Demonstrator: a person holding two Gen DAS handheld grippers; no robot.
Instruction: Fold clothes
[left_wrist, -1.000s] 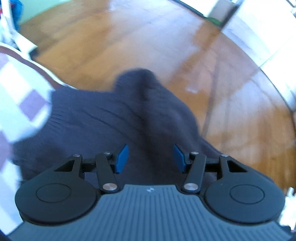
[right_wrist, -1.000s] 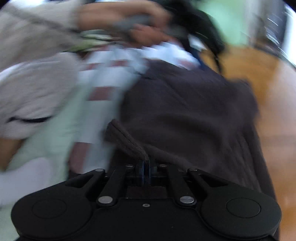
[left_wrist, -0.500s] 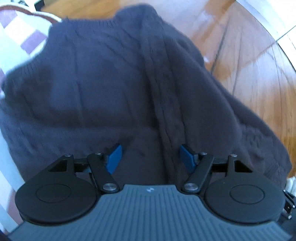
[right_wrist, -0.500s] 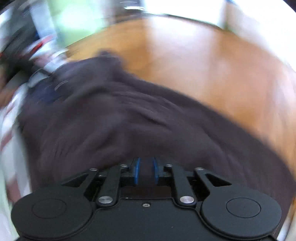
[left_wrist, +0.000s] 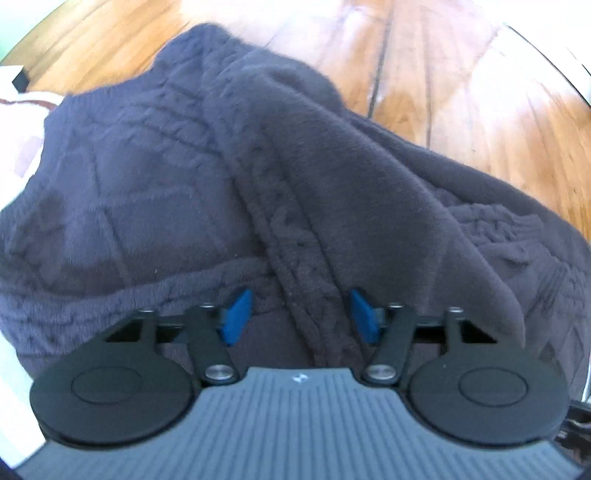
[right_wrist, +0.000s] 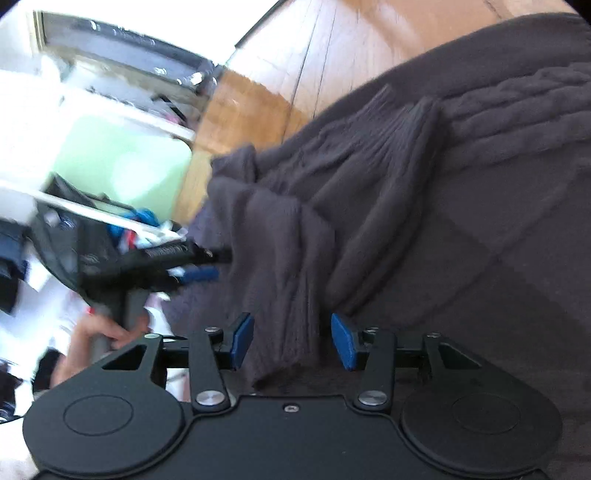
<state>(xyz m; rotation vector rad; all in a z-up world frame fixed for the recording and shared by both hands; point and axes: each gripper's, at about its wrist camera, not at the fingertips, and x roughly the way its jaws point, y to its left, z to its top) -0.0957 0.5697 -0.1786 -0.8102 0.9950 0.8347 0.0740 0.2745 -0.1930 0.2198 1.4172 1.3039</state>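
wood floor, sweater between fingers

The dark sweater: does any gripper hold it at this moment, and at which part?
Neither holds it. The right gripper has just opened; the sweater's ribbed cuff lies loose between its pads. The left gripper straddles a cable-knit fold, closing, pads apart.

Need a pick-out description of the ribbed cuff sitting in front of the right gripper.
Start at the dark cable-knit sweater spread above the wood floor. Its sleeve runs down to the right gripper, ending in the cuff between the open blue pads. Fine straight ribbing, unlike the braided cables nearby.
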